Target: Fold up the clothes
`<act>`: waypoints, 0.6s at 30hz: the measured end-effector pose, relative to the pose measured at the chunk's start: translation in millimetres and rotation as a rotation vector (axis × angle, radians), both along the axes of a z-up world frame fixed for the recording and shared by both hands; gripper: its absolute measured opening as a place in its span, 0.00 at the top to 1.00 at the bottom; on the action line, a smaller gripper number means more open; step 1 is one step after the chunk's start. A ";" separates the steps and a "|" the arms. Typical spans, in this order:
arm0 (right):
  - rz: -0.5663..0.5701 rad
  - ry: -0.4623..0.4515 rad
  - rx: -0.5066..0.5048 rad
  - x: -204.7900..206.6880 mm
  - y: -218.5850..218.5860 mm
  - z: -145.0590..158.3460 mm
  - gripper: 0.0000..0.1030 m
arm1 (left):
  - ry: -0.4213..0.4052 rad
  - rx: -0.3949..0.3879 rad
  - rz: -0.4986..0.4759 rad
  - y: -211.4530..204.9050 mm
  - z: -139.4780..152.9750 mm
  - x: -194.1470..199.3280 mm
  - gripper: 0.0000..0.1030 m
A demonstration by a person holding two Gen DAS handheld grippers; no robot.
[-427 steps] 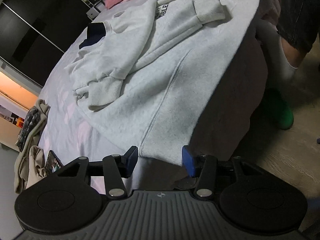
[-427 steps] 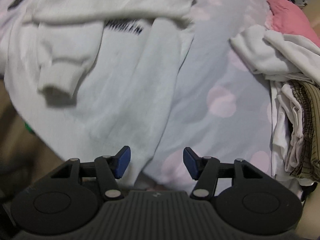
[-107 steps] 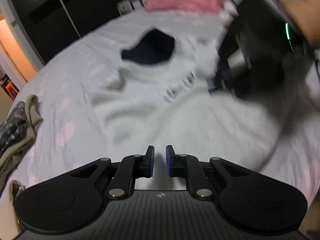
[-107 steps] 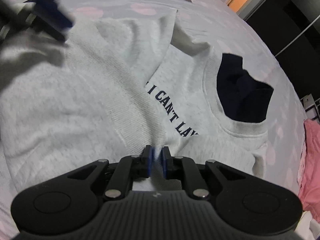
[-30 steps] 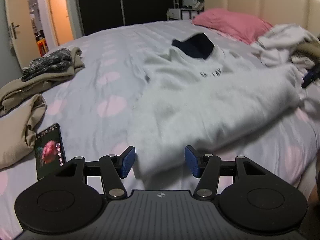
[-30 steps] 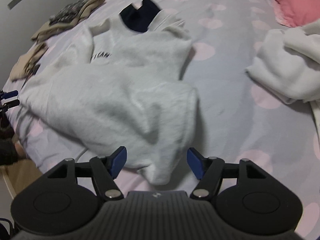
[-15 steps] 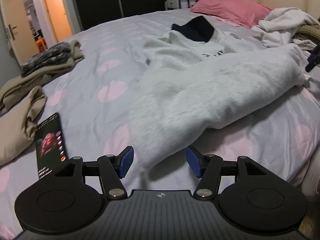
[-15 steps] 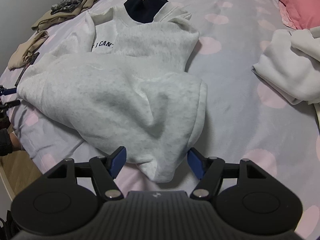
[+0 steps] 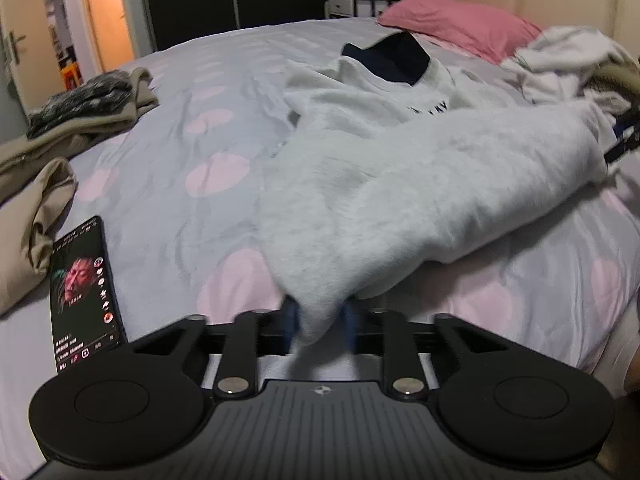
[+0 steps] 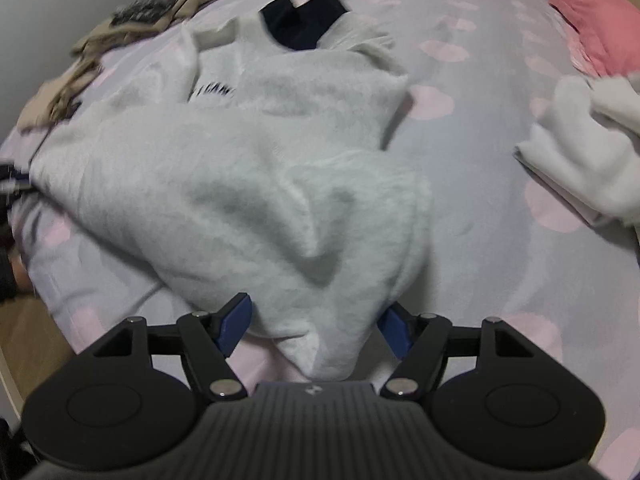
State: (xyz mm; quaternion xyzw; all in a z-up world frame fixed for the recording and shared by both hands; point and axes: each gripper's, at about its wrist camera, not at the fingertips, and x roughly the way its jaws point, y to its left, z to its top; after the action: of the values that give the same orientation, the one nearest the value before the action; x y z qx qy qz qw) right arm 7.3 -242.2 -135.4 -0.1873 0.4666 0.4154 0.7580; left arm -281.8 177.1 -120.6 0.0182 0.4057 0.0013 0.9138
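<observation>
Grey fleece sweatshirt (image 9: 420,184), lying crumpled across the bed (image 9: 192,128): left claw (image 9: 318,322) has just closed narrow on its near corner, while right claw (image 10: 316,330) has been closing with the opposite corner between its pads, apparently not yet pinched. Risk: bulky fleece slipping from the half-made right grip, or either claw catching bedsheet, skewing the fold.

The left gripper (image 9: 318,322), low in the frame's middle, has just been closing and pinches fabric. The right gripper (image 10: 316,326) has been narrowing, fabric between its jaws.
</observation>
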 end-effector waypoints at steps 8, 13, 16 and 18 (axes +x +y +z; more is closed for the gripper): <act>0.011 0.042 -0.041 3.1 2.7 17.6 0.94 | 0.060 -0.064 0.022 8.2 16.0 1.9 0.92; -0.042 0.122 0.012 4.5 -22.4 44.2 0.94 | 0.100 -0.078 -0.006 2.4 39.6 -11.7 0.92; -0.051 0.150 0.055 2.2 -36.1 57.6 0.94 | 0.132 -0.062 -0.043 -7.1 51.1 -25.5 0.92; -0.045 0.170 0.075 0.3 -43.5 64.9 0.94 | 0.154 -0.054 -0.066 -11.8 56.6 -36.3 0.92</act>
State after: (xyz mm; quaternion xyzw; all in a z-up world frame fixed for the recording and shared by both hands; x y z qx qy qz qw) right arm 7.6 -285.7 -70.5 -0.1124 0.5175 0.4300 0.7312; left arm -318.1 165.3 -64.0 0.0070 0.4738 -0.0415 0.8796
